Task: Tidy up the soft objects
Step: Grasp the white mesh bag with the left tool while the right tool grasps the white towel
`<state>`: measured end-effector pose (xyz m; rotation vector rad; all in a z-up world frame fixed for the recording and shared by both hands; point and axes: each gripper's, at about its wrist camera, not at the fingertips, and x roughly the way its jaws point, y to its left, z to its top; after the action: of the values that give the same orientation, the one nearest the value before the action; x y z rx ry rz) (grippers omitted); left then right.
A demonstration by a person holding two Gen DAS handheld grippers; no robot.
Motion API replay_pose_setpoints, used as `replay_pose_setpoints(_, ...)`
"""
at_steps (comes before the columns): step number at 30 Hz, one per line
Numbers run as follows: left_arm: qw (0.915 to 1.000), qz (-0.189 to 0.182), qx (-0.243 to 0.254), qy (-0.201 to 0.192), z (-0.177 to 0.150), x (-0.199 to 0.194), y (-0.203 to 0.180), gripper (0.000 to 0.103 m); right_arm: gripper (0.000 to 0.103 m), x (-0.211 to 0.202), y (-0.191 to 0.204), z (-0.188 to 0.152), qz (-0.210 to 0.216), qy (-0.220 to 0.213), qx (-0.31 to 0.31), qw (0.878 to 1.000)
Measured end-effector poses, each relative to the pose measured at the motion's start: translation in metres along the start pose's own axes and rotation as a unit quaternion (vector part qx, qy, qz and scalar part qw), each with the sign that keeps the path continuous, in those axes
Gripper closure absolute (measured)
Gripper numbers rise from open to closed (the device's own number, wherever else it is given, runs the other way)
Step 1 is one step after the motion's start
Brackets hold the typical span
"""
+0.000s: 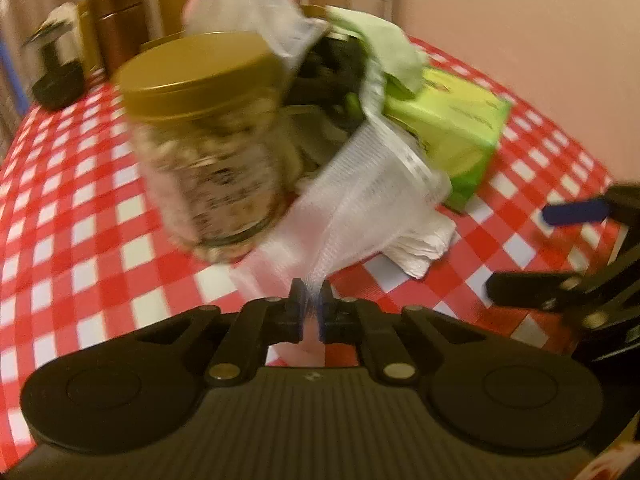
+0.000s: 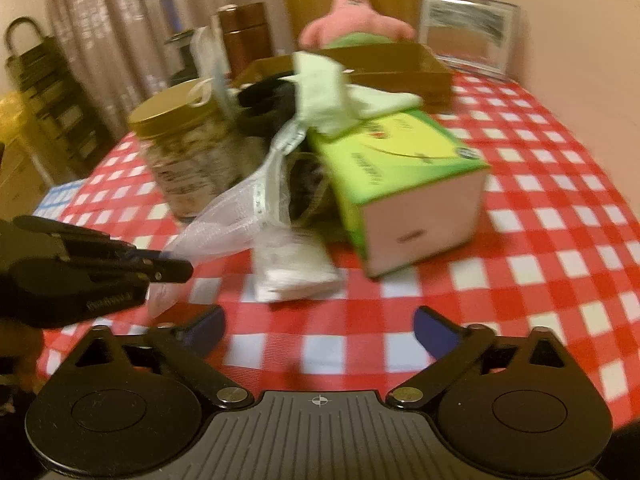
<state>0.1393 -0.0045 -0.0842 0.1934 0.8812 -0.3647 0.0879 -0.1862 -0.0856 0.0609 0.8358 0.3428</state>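
Observation:
My left gripper (image 1: 311, 308) is shut on the corner of a white mesh bag (image 1: 360, 200), which stretches from the jaws up over a pile of soft things. The bag also shows in the right wrist view (image 2: 236, 216), pinched by the left gripper (image 2: 176, 266) at the left. A pale green cloth (image 2: 324, 92) and a dark fabric item (image 2: 268, 100) lie on the pile, and folded white tissues (image 2: 292, 272) lie in front. A pink plush star (image 2: 352, 16) sits at the far end. My right gripper (image 2: 318, 330) is open and empty above the checkered tablecloth.
A gold-lidded glass jar (image 1: 208, 140) stands left of the pile. A green tissue box (image 2: 400, 176) lies to its right. A brown cardboard box (image 2: 384, 64), brown canisters (image 2: 244, 32) and a framed picture (image 2: 468, 28) stand behind. The red-and-white tablecloth (image 2: 540, 240) covers the table.

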Motion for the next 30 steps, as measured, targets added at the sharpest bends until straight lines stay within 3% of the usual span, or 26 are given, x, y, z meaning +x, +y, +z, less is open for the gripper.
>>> replay_pose_setpoints(10,0.9927,-0.004,-0.118,-0.024,-0.007,-0.046,0.040,0.101,0.017,0.036,0.030,0.009,-0.004,-0.009,-0.066,0.998)
replay_pose_setpoints(15,0.9842,-0.028,-0.172,-0.029,-0.009,-0.046,0.052,0.101,0.017,0.056,0.040,0.008,-0.029,-0.004,-0.080,0.996)
replay_pose_setpoints(20,0.9803,-0.034,-0.193,-0.025,-0.014,-0.044,0.057,0.101,0.017,0.072,0.044,0.010,-0.045,-0.001,-0.071,0.996)
replay_pose_setpoints(22,0.9802,-0.036,-0.193,-0.025,-0.014,-0.045,0.058,0.101,0.024,0.075,0.043,0.011,-0.047,0.000,-0.066,0.997)
replay_pose_setpoints(23,0.9808,-0.038,-0.190,-0.025,-0.014,-0.045,0.057,0.101,0.038,0.077,0.043,0.011,-0.052,0.003,-0.062,0.997)
replay_pose_setpoints(24,0.9816,-0.038,-0.186,-0.024,-0.013,-0.045,0.056,0.101,0.045,0.076,0.043,0.012,-0.059,0.004,-0.061,0.996)
replay_pose_setpoints(30,0.9862,-0.035,-0.161,-0.016,-0.012,-0.047,0.044,0.101,0.060,0.060,0.041,0.014,-0.043,0.012,-0.051,0.998)
